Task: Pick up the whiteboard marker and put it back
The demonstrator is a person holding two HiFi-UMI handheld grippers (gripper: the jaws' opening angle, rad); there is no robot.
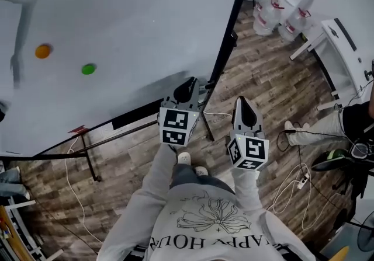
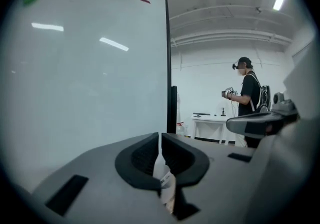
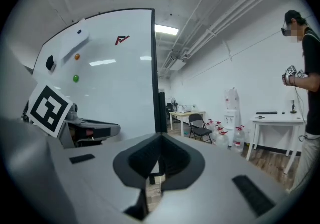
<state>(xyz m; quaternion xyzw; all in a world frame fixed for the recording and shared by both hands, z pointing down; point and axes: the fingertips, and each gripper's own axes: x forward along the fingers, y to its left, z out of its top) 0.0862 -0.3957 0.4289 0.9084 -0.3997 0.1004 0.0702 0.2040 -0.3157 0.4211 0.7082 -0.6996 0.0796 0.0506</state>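
Observation:
A large whiteboard (image 1: 117, 20) on a black stand fills the upper left of the head view, with an orange magnet (image 1: 42, 51) and a green magnet (image 1: 88, 69) on it. I can make out no whiteboard marker in any view. My left gripper (image 1: 188, 86) hovers close to the board's lower right edge; in the left gripper view its jaws (image 2: 159, 135) stand together with only a thin slit and nothing between them. My right gripper (image 1: 244, 108) hangs over the wooden floor just right of the board, shut and empty (image 3: 160, 137).
The board's black stand legs (image 1: 87, 160) spread over the floor below it. Several water jugs (image 1: 272, 9) stand at the back right beside a white table (image 1: 345, 49). White cables (image 1: 295, 181) lie on the floor. Another person (image 2: 247, 100) stands by a far table.

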